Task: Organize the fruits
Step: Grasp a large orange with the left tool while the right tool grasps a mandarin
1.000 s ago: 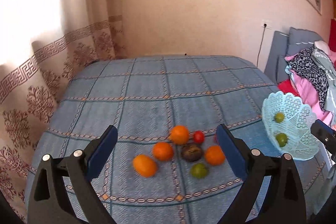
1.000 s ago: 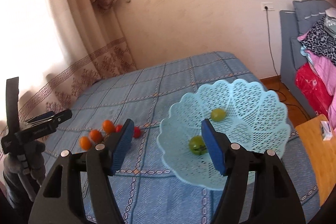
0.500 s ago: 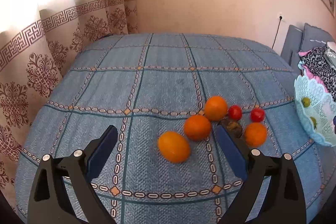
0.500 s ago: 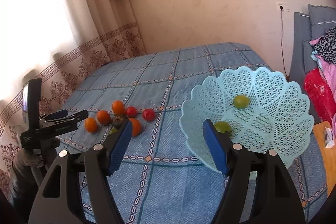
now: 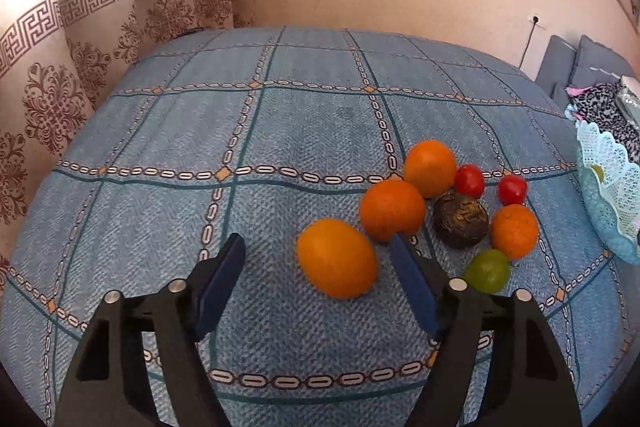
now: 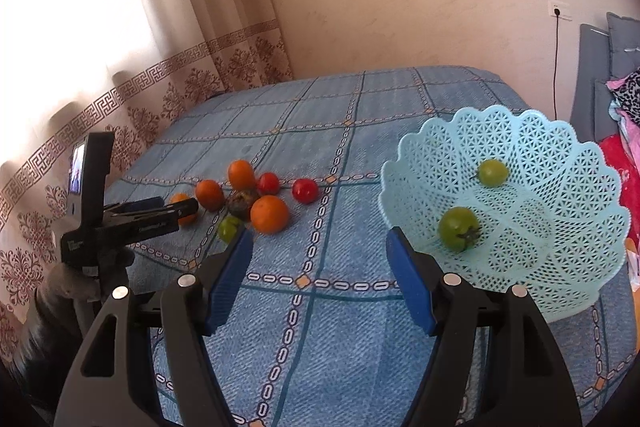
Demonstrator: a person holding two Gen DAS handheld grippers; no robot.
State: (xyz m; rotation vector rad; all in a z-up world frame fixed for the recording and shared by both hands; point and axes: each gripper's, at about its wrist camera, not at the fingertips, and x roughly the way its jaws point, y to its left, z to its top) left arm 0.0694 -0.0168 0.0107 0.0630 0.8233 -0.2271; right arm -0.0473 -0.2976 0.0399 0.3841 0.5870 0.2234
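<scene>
Curtain (image 5: 60,75): far left, cream cloth with printed brown medallions.
Left gripper (image 5: 316,259): lower centre of the left wrist view, blue pads just closing in, spread either side of a smooth oval orange (image 5: 337,257), no pinch.
Fruit cluster (image 5: 460,219): right of it on the woven blue check bedspread (image 5: 280,123); round oranges, glossy red tomatoes, one dark wrinkled fruit, a green one.
Right gripper (image 6: 318,259): spread, nothing between.
Basket (image 6: 560,155): right edge, pale blue plastic lattice, scalloped rim, two green fruits (image 6: 458,229) inside.
</scene>
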